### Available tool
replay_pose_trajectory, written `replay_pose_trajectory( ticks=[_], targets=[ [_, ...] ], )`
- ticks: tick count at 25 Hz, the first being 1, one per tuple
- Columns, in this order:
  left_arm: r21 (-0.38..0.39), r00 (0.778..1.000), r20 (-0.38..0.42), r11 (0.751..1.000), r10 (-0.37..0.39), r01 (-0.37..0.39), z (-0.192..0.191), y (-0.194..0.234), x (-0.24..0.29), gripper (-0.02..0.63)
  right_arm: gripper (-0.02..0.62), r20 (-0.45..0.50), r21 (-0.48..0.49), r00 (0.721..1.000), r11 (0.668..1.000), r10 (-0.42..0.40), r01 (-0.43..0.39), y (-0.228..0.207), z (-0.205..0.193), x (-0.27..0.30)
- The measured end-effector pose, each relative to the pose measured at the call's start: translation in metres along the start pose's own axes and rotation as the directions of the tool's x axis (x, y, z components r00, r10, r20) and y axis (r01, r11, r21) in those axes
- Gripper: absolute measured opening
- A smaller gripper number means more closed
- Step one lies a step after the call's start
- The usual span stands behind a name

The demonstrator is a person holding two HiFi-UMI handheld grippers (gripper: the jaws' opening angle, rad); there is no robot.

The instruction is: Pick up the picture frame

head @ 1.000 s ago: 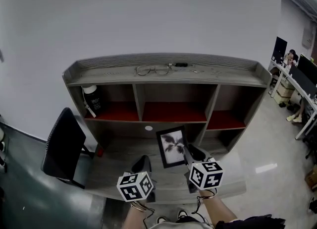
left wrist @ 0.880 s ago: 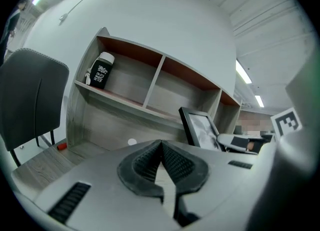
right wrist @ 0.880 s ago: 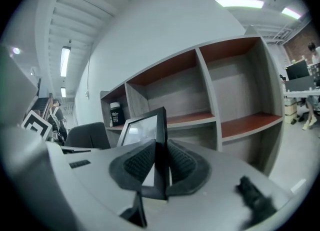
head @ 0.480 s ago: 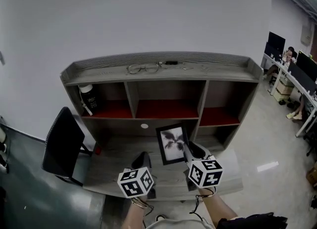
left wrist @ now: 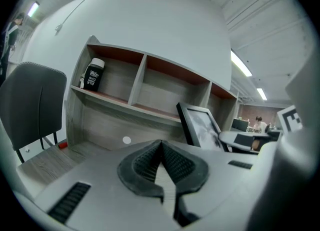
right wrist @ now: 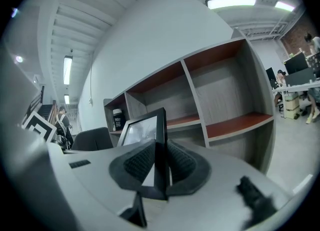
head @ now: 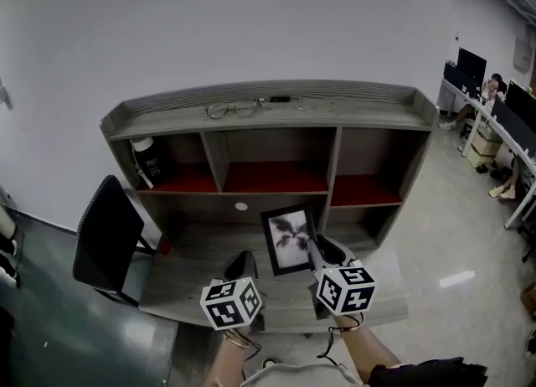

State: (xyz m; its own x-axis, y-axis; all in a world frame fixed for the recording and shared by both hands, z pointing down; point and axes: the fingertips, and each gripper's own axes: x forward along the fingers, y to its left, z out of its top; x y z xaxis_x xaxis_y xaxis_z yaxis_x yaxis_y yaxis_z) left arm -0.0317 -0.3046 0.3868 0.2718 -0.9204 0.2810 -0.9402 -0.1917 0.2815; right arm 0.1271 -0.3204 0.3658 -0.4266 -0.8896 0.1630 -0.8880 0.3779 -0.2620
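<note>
Right gripper [right wrist: 159,150] clamps the frame [right wrist: 144,127]; left gripper [left wrist: 161,147] is closed and empty.
The right jaws stand partly apart, pads pressing on the black frame's right edge. The frame stands upright over the desk [head: 188,272], before the middle bay of the shelf [head: 276,113]. The left gripper sits just left of it, jaws together on nothing. A black bottle [left wrist: 92,75] in the shelf's left bay bears white lettering too small to read.

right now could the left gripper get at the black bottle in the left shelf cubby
Probably yes. The left gripper is empty, jaws together, and the bottle stands in an open-fronted cubby with nothing before it. The picture frame, held in the right gripper, sits off to the side.
</note>
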Motion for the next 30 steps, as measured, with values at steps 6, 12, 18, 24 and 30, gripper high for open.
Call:
replay_pose_trajectory(
  ticks=[6,12,18,24,30],
  targets=[
    [0.006,1.000,0.001,1.000,0.003,-0.003,0.001,-0.001,0.004,0.014,0.086,0.006,-0.018,1.000,1.000,-0.007,0.007,-0.003,0.004,0.002],
    [0.012,1.000,0.006,1.000,0.003,-0.003,0.006,0.002,0.007,0.014,0.086,0.021,-0.014,1.000,1.000,0.003,-0.003,-0.001,0.009,0.006],
    [0.020,1.000,0.014,1.000,-0.001,0.001,0.010,0.000,0.010,0.014,0.086,0.033,-0.008,0.999,1.000,0.002,-0.002,-0.004,0.013,0.006],
    [0.032,1.000,0.009,0.999,-0.004,0.003,0.009,-0.002,0.008,0.014,0.086,0.035,-0.006,0.999,1.000,-0.004,0.004,-0.007,0.013,0.003],
    [0.038,1.000,0.011,0.999,-0.005,0.004,0.008,-0.004,0.006,0.014,0.086,0.043,-0.007,0.999,1.000,0.007,-0.007,-0.005,0.016,0.003]
  ],
)
